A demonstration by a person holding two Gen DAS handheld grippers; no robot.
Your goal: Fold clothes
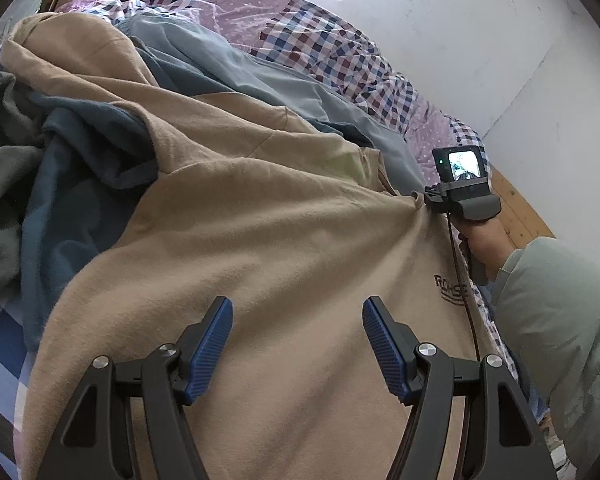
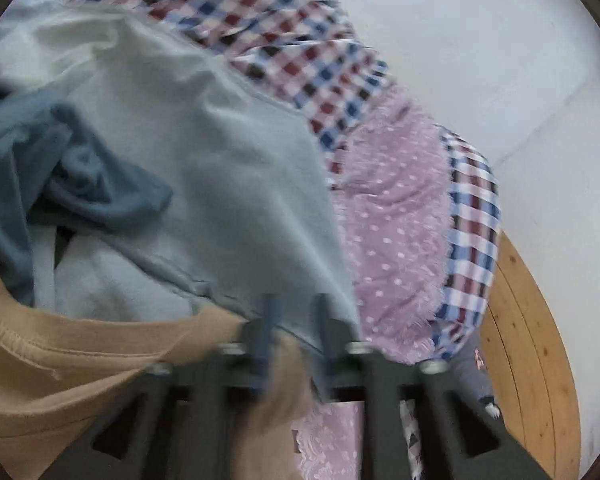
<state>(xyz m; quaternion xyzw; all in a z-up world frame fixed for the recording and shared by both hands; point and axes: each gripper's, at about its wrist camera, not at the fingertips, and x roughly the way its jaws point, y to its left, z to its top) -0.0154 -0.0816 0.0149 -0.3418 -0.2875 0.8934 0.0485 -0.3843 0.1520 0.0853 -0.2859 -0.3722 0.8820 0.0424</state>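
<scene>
Tan sweatshirt point(image 1: 260, 240) lay spread over the bed, draped across a heap of other garments. Far left: a grey-green garment point(image 1: 0, 152) and a dark teal one point(image 1: 68, 184), both partly under the tan cloth. A pale blue garment point(image 1: 220, 64) ran behind, toward the checked and lilac dotted bedspread point(image 1: 332, 48).

Left gripper point(image 1: 298, 344) hung just above the sweatshirt's body, jaws spread wide, holding nothing.

Right gripper point(image 1: 434, 200) was clenched on a pinch of the sweatshirt's edge; cloth pulled taut into creases fanning toward it. Its own view was blurred, so the depth of the bite was unclear; tan fabric sat bunched between the blue pads point(image 2: 266, 332).

Risks, as I judged them: a shallow pinch could slip under tension; the pale blue garment point(image 2: 204, 168) lay touching the jaws and might be dragged along; the teal piece could snag under the tan cloth.

Room: the wooden bed rail point(image 2: 520, 340) and white wall point(image 1: 480, 40) stood near on the right, little clearance. More open bedspread lay beyond the pile.
</scene>
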